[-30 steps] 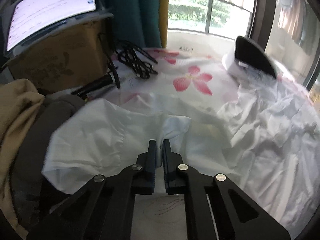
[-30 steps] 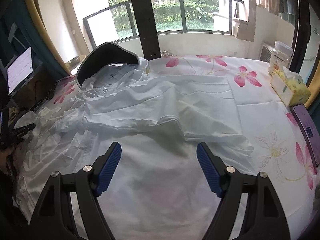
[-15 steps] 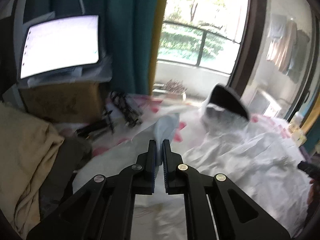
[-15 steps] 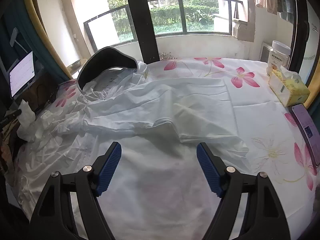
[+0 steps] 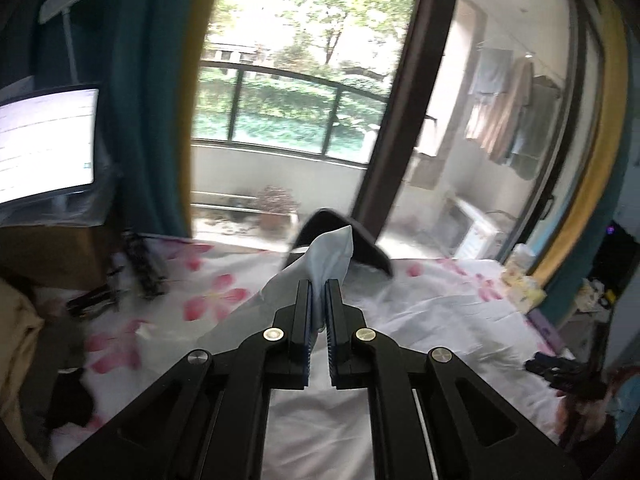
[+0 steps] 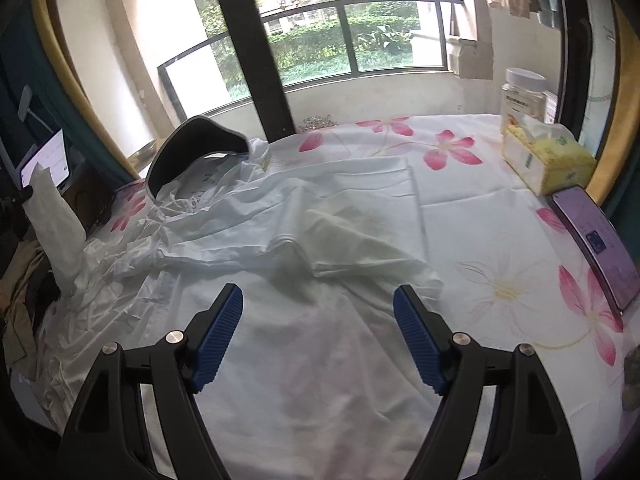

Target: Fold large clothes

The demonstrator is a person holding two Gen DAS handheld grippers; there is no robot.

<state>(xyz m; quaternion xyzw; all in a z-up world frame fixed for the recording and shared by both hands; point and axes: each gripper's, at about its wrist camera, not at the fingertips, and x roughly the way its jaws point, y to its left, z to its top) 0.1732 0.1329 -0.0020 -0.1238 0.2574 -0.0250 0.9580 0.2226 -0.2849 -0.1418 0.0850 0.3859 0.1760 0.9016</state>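
Observation:
A large white hooded garment [image 6: 304,248] lies spread and partly folded on a flowered sheet [image 6: 500,240]. Its dark-lined hood [image 6: 192,148] stands up at the far left. My left gripper [image 5: 319,286] is shut on a white sleeve end [image 5: 330,256] and holds it lifted high above the bed. That raised sleeve also shows at the left edge of the right wrist view [image 6: 52,216]. My right gripper [image 6: 318,332] is open and empty, hovering low over the garment's near part.
A tissue box [image 6: 548,160] and a white-lidded jar [image 6: 522,96] stand at the far right. A purple phone [image 6: 596,240] lies near the right edge. A lit screen [image 5: 44,140], black cables [image 5: 144,268] and a tan cloth pile [image 6: 20,280] are at the left.
My left gripper has lifted the sleeve end from the bed surface high into the air and swung toward the right. The right gripper has stayed open and nearly still.

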